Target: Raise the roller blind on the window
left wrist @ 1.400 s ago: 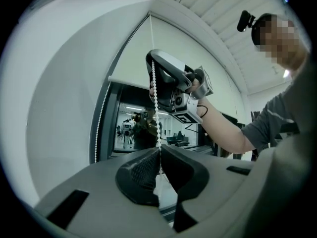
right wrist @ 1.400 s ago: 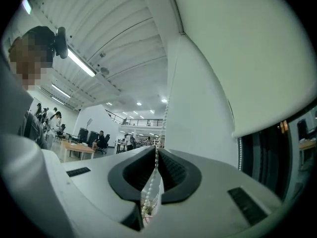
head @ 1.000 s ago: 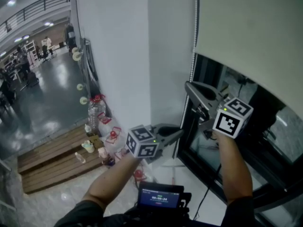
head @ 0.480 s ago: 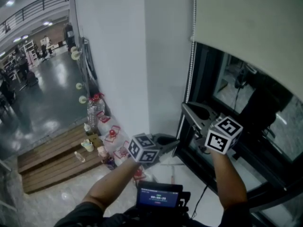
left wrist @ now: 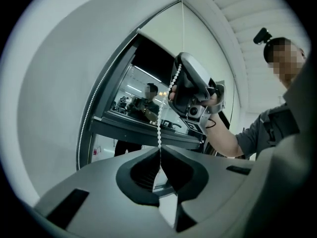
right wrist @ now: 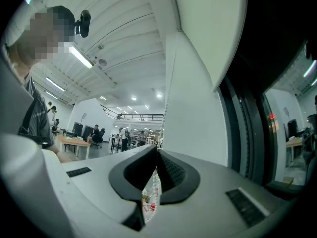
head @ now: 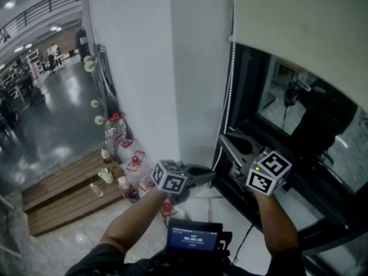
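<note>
The pale roller blind (head: 299, 27) covers the top of the dark window (head: 287, 114). Its white bead chain (head: 229, 85) hangs down the frame's left side. My right gripper (head: 223, 138) is on the chain, low beside the frame, and its jaws are closing down tight on the beads. My left gripper (head: 213, 174) sits just below and to the left. In the left gripper view the chain (left wrist: 166, 103) rises from my shut left gripper (left wrist: 160, 151) to the right gripper (left wrist: 174, 76). In the right gripper view my right gripper (right wrist: 156, 151) pinches the chain (right wrist: 164, 108).
A white wall pillar (head: 155, 68) stands left of the window. Water bottles and bags (head: 118, 137) crowd the floor at its foot, next to a wooden pallet (head: 63, 194). A small screen device (head: 194, 237) hangs at the person's chest. A cable (head: 253, 229) trails down below the window.
My right gripper has come down along the chain, and the left has dropped slightly. The blind's bottom edge sits higher, and more dark glass shows beneath it.
</note>
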Demonstrator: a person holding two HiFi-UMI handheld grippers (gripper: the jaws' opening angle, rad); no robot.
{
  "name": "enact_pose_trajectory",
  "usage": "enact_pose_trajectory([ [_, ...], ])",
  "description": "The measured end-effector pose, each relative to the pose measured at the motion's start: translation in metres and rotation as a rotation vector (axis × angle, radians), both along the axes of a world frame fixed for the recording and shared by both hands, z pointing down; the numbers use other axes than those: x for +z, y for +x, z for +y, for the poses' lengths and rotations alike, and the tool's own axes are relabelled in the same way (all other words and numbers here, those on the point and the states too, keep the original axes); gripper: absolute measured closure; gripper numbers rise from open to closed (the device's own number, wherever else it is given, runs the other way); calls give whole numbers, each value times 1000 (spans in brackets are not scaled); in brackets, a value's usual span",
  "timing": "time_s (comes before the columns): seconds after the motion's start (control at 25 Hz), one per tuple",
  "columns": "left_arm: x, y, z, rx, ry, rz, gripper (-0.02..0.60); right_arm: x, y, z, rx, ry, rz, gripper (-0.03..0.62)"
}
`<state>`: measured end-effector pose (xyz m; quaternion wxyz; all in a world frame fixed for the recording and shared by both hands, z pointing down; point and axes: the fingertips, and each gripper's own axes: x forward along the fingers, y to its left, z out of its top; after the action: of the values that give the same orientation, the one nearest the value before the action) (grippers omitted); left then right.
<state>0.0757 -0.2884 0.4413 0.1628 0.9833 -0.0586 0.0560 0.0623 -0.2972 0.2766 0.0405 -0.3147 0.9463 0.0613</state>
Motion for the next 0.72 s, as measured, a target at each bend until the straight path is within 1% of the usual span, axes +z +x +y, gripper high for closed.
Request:
enact_pose_trajectory([
  [0.12, -2, -7, 0, -3, -24, 18, 577, 4, 3, 0, 7, 0, -1, 589],
  [0.16, -4, -10, -1, -2, -31, 24, 553, 9, 3, 0, 8, -7, 5, 589],
  [0.2, -7, -14, -1, 2, -36, 26, 497, 16, 2, -1, 10, -20, 12, 589],
  [0.24, -9, -19, -1, 8, -40, 27, 477, 24, 2, -2, 9, -36, 15, 589],
  [0.4, -35, -39, -2, 9, -30, 58, 477, 48, 1, -2, -1, -85, 12, 589],
  [0.48, -55, -47, -5, 2, -32, 96, 477, 53, 2, -3, -3, -90, 9, 589],
  [0.56, -79, -51, -11, -17, -23, 150, 477, 60, 1, -2, -9, -96, 13, 589],
  [0.64, -107, -48, -15, -25, -2, 202, 477, 70, -1, 0, -16, -110, 29, 589],
  [0.72, -138, -40, -15, -10, 21, 251, 477, 80, -3, 2, -21, -126, 35, 589],
])
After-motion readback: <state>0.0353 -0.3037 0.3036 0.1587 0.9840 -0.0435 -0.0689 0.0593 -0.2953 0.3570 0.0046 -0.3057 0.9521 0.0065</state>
